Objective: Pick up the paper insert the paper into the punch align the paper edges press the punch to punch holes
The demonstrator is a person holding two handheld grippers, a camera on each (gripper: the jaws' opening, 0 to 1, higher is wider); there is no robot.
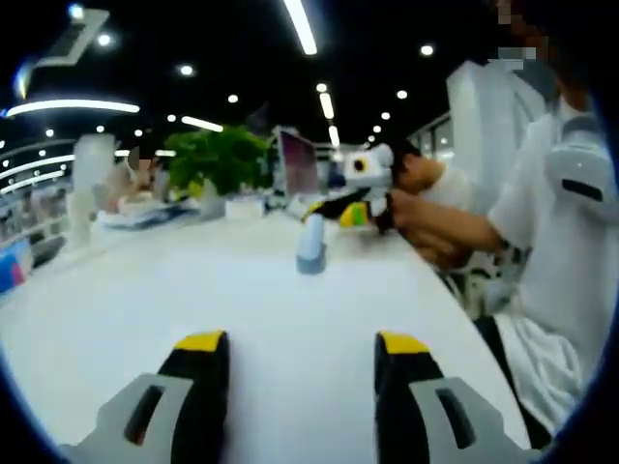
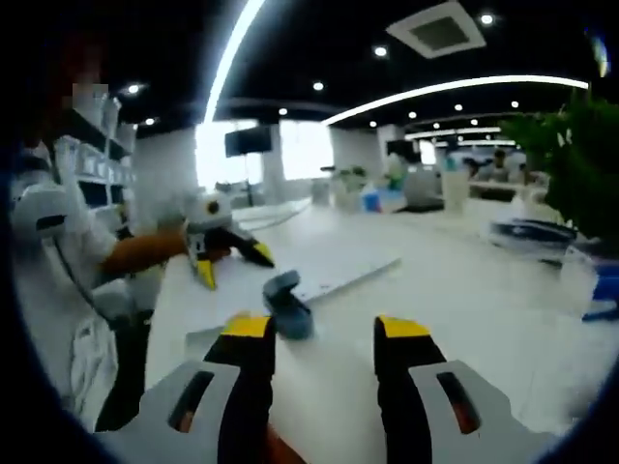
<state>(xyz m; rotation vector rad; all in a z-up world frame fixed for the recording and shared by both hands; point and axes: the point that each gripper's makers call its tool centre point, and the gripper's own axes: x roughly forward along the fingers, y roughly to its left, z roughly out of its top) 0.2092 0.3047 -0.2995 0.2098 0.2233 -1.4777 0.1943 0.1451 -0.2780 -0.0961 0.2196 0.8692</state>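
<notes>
Nearest, the right gripper (image 2: 316, 340) hangs with jaws wide apart and empty, just short of the blue punch (image 2: 287, 304). The paper (image 2: 334, 269) lies flat beyond, seemingly with an edge at the punch, though blur hides it. Farther left, the left gripper (image 2: 228, 253) also looks empty. Judged step: picking up; next, close on the paper's edge.

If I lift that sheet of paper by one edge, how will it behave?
Probably floppy: the paper looks thin and lies flat on the white table, so a lifted edge would likely droop. It seems light and may slide on the smooth top. The blue punch looks to rest on it and might drag.
</notes>
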